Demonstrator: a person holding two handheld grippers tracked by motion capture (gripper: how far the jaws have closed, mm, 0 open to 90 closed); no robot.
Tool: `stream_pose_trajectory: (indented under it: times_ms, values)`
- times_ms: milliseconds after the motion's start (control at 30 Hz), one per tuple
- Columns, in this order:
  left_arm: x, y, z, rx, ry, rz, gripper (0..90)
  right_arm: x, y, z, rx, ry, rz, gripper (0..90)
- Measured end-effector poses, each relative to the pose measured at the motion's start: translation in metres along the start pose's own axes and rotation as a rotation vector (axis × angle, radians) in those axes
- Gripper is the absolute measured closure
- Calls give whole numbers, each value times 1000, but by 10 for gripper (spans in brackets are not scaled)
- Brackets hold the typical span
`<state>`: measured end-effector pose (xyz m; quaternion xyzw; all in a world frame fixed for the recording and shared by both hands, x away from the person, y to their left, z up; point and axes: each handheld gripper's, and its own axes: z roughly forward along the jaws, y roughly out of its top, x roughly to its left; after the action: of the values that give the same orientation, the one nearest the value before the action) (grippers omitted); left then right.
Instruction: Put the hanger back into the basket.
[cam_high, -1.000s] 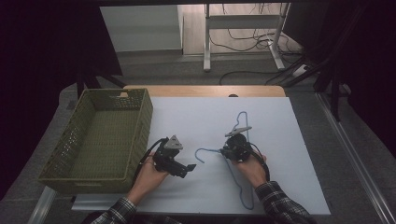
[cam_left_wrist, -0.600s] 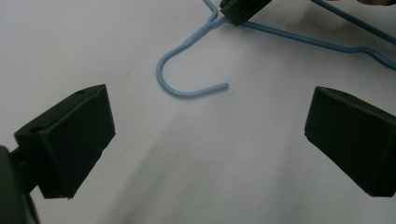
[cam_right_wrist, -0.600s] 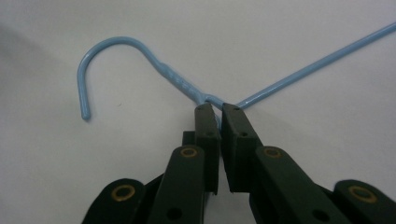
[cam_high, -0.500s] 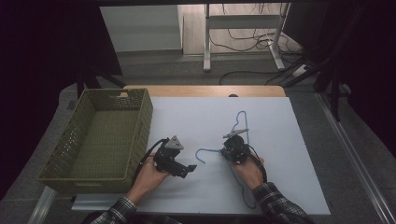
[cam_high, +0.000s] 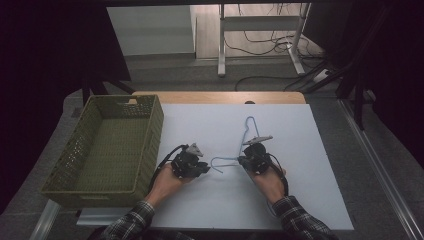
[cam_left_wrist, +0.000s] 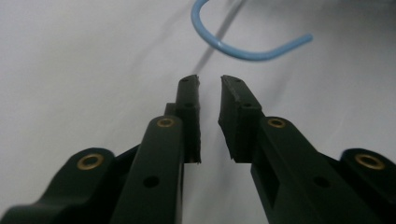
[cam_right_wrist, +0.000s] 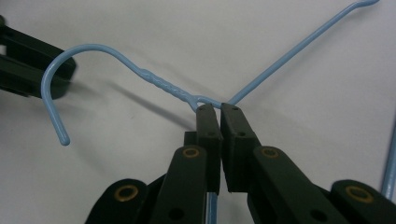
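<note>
A blue wire hanger (cam_high: 244, 133) lies on the white table (cam_high: 305, 150), its hook (cam_high: 216, 163) pointing left. My right gripper (cam_high: 242, 160) is shut on the hanger's neck (cam_right_wrist: 161, 85), just below the twisted part; its tips (cam_right_wrist: 215, 108) pinch the wire where the two shoulders meet. My left gripper (cam_high: 205, 169) sits left of the hook, apart from it. In the left gripper view its jaws (cam_left_wrist: 208, 80) stand a narrow gap apart with nothing between them, and the hook (cam_left_wrist: 243, 53) curves just ahead of the tips.
A green woven basket (cam_high: 150, 131) stands at the table's left side, close beside my left hand. Bare white table surface stretches to the right and behind the hanger. A wooden strip (cam_high: 215, 97) runs along the far edge.
The left gripper has edged slightly towards the hook. The right gripper stays shut on the hanger, nearly in place.
</note>
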<state>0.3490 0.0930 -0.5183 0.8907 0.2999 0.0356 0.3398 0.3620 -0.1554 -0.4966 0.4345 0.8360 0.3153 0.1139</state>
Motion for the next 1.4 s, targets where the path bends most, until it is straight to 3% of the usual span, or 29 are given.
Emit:
stream_pose_trajectory:
  times_ms: [100,267,367,500,600,667,733,933,1000,1100,1233,1400]
  values:
    - [0,6,7,-14,-25,12,804,-1,-1,0,0,6,2,861]
    - [-3,8,7,-24,-33,27,815,-3,-1,-2,-10,10,13,841]
    - [-4,9,7,-29,-34,30,814,-7,1,-8,-23,8,9,716]
    - [-5,10,5,-37,-34,36,807,-7,-2,-10,17,22,4,657]
    - [-5,11,4,-47,-32,37,804,-6,-6,-2,65,22,-10,681]
    - [-6,12,4,-56,-34,39,801,-5,-6,1,79,16,-8,764]
    - [-6,12,3,-60,-38,37,790,-5,-5,0,78,27,5,840]
    - [-4,11,2,-76,-26,24,636,-7,-2,-12,32,8,20,865]
    - [-4,12,-1,-103,-23,29,571,-8,0,-18,9,12,31,866]
    - [-6,17,-9,-183,-44,28,530,-8,2,-25,-23,33,42,867]
    - [-8,27,-15,-288,-74,48,536,-5,5,-32,-51,52,32,867]
    - [-7,36,-12,-365,-116,60,572,1,6,-36,-68,75,25,867]
